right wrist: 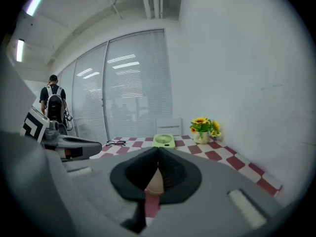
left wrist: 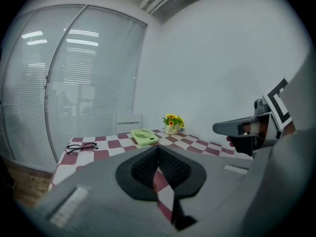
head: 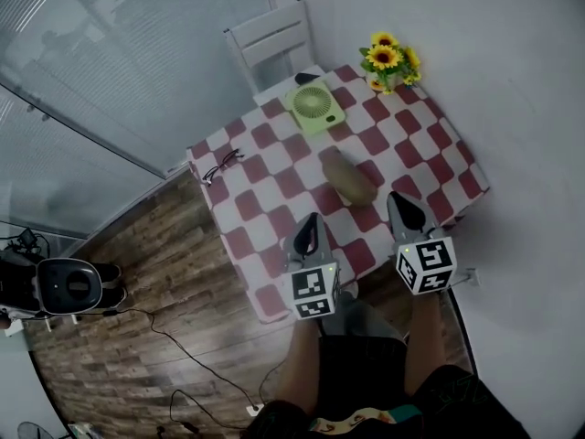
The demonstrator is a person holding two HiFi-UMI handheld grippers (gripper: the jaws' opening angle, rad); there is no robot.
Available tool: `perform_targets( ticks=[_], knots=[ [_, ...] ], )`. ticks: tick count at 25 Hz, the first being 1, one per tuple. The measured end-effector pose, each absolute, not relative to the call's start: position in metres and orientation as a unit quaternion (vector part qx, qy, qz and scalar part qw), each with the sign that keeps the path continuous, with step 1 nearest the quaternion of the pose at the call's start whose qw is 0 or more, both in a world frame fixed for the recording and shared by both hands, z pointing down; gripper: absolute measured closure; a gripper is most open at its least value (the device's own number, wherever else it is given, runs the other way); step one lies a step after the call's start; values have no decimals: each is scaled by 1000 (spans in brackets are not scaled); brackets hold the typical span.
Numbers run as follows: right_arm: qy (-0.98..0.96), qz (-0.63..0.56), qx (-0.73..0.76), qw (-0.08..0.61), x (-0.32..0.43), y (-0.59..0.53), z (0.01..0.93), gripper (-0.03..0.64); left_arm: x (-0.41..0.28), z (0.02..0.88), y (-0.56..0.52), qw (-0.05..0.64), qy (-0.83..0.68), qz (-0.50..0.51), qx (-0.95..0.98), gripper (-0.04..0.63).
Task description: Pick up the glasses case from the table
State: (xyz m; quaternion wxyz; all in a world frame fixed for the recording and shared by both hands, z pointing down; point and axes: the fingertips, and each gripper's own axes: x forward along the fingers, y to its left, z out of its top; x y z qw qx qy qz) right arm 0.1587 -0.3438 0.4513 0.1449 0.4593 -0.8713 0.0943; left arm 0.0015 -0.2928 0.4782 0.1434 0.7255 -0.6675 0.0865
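Observation:
The tan oval glasses case (head: 349, 179) lies on the red-and-white checked table (head: 274, 208), near its middle. My left gripper (head: 311, 219) hovers over the table's near edge, below and left of the case, with its tips together and nothing between them. My right gripper (head: 403, 200) is level with it to the right of the case, also shut and empty. In the right gripper view, the case (right wrist: 155, 181) shows through the gap under the closed tips of the right gripper (right wrist: 158, 149). In the left gripper view, the left gripper (left wrist: 158, 148) shows only checked cloth beneath it.
Black spectacles (head: 221, 165) lie at the table's left edge. A green fan (head: 315, 106) and a pot of sunflowers (head: 388, 60) stand at the far end, with a white chair (head: 272, 39) behind. A white wall runs along the right. Cables and a device (head: 73, 286) lie on the wood floor.

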Motion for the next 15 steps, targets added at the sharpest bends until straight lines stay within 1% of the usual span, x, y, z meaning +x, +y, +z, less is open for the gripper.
perform_targets(
  ticks=[7,15],
  knots=[
    [-888,91,419,165,143,-363,459,613,-1,478,-311,132,-680,101,715,584],
    [-892,99,378,228,125,-387,492,612,-14,504,-331,161,-695,100,694,584]
  ],
)
